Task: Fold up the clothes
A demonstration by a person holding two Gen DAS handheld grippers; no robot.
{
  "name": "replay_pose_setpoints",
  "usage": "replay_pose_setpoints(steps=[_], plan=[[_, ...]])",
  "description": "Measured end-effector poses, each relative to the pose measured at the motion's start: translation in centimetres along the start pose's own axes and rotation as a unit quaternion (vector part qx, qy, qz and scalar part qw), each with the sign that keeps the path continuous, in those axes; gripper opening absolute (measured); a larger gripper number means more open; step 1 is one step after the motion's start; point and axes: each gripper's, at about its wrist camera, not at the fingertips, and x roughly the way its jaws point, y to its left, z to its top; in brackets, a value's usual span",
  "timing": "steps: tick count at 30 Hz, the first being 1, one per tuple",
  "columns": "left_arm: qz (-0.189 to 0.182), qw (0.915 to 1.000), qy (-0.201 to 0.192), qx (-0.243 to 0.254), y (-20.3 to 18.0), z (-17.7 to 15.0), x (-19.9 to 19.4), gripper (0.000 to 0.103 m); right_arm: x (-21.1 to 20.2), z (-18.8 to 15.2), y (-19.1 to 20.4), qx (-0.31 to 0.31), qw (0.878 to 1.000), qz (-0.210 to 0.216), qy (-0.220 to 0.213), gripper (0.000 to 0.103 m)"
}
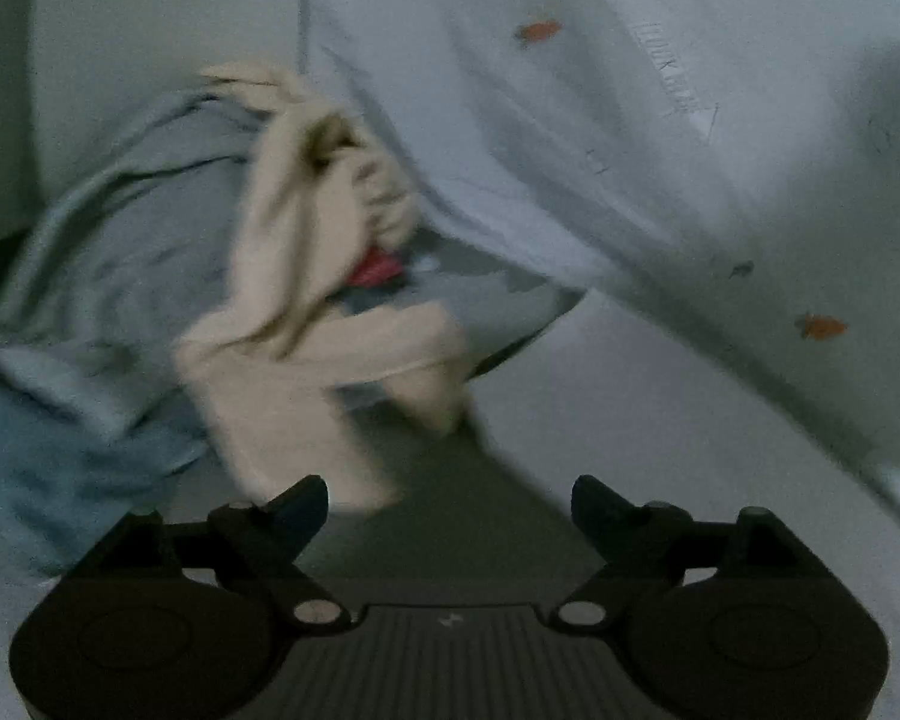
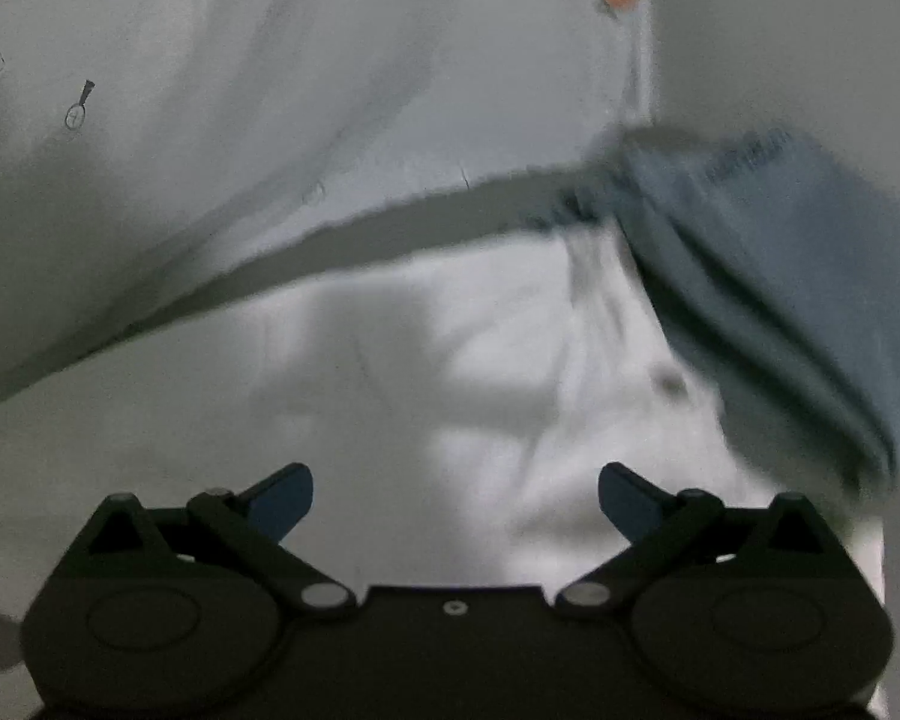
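Left wrist: left hand-held gripper [image 1: 450, 501] angled down, jaws apart, empty.

White bedsheet [image 2: 390, 420] under everything — rumpled, shadowed, blurred; nothing else apart from the task's things

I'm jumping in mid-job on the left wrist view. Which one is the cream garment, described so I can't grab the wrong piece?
Start from the big pale printed sheet with small orange marks filling the upper right. At its lower left edge lies a heap of clothes; the crumpled cream fabric garment sits on top, ahead of the open left gripper. It alone is beige: the rumpled blue cloth beside it is blue.
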Motion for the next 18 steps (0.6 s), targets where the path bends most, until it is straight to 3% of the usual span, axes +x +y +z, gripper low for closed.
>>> replay_pose_setpoints(steps=[3, 8, 12, 16, 18], plan=[[0.021, 0.9977, 0.027, -0.059, 3.9, -2.2, -0.7, 0.089, -1.5, -2.9, -1.7, 0.042, 0.999, 0.012, 0.019, 0.103], [0.032, 0.9855, 0.066, -0.153, 9.2, -4.9, -0.5, 0.089, -3.8, -5.6, -3.4, 0.082, 0.996, 0.007, 0.032, 0.103], [-0.005, 0.9819, 0.092, -0.165, 11.3, -6.3, 1.1, 0.089, -6.0, -7.3, -3.6, 0.102, 0.994, -0.016, 0.026, 0.103], [-0.074, 0.9795, 0.11, -0.151, 12.1, -7.0, 3.1, 0.087, -7.7, -9.1, -3.2, 0.128, 0.991, -0.034, 0.025, 0.103], [-0.106, 0.9777, 0.116, -0.139, 11.7, -7.0, 3.8, 0.075, -8.1, -10.0, -2.8, 0.143, 0.988, -0.045, 0.032, 0.103]])
